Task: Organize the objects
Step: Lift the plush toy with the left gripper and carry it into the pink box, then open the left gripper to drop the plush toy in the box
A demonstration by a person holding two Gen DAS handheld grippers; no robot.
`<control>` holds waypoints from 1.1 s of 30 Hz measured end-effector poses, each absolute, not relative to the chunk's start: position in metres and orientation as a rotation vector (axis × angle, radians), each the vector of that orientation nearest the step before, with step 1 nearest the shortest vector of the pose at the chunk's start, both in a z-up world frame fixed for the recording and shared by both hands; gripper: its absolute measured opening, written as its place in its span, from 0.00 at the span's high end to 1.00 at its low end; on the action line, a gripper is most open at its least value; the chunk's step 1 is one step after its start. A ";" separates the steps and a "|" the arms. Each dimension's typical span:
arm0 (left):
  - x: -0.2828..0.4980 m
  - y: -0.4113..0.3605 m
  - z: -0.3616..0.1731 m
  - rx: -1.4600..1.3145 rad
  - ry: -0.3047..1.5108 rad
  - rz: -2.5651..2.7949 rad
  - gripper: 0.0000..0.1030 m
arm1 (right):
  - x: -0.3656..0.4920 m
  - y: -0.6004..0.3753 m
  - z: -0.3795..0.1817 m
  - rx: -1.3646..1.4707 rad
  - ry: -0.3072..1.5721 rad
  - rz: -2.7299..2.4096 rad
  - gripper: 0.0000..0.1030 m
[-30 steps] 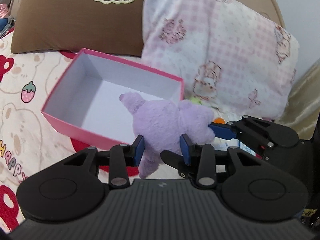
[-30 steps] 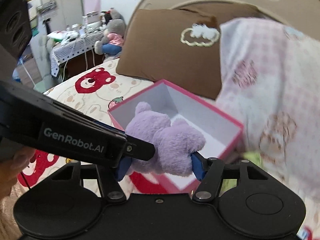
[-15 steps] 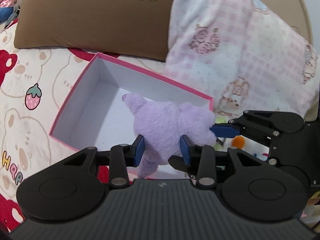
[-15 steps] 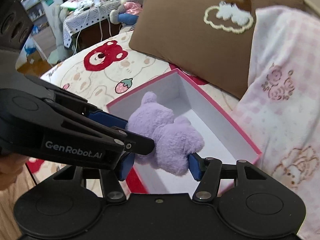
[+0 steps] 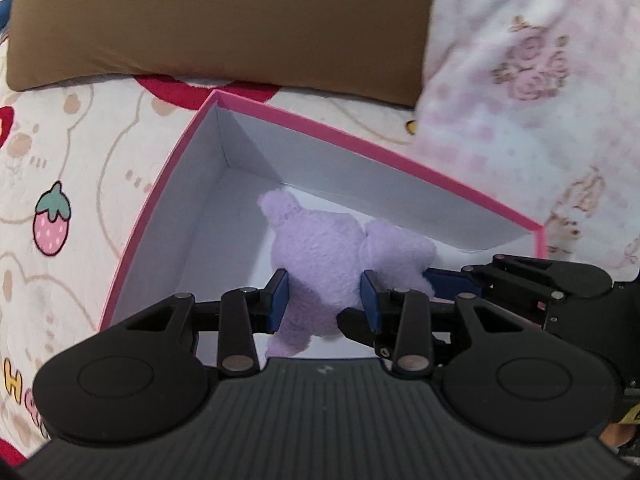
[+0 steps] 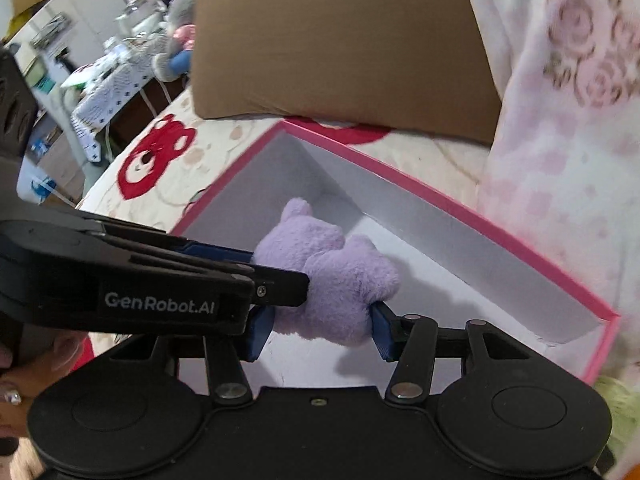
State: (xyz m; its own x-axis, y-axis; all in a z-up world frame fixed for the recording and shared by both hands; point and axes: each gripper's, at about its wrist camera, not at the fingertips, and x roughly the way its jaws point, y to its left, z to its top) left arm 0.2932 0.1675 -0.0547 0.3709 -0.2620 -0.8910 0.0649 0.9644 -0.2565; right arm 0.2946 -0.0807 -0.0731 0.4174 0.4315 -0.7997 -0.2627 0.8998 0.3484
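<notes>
Left hand-held gripper (image 5: 323,301) clamped on purple plush toy (image 5: 320,258), right hand-held gripper (image 6: 320,330) just narrowed onto it, toy held inside pink box (image 5: 372,152) on bed.

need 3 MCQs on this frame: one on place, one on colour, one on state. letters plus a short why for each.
1. Where is the purple plush toy?
A. over the inside of the open box
B. on the brown pillow
C. on the bedsheet outside the box

2. What colour is the outside and rim of the box?
A. blue
B. pink
C. green

3. How is the plush toy held?
A. only the left tool grips it
B. it lies free, no tool touching
C. both tools are shut on it

Answers:
1. A: in both wrist views the white box floor and walls surround the toy.
2. B: the rim is pink, the inside white.
3. C: the left tool has its blue pads pressed into the plush, and the right tool, whose jaws have just been closing, squeezes it from both sides too.
</notes>
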 end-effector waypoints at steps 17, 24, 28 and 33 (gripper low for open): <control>0.339 0.156 -0.110 -0.154 1.214 -0.236 0.67 | 0.327 -0.081 -0.124 0.213 1.182 0.255 0.64; 0.344 0.154 -0.112 -0.133 1.169 -0.194 0.67 | 0.336 -0.072 -0.127 0.185 1.159 0.226 0.64; 0.346 0.155 -0.114 -0.157 1.176 -0.185 0.67 | 0.339 -0.076 -0.128 0.203 1.174 0.230 0.61; 0.342 0.150 -0.111 -0.137 1.165 -0.152 0.63 | 0.319 -0.071 -0.108 0.068 1.151 0.296 0.60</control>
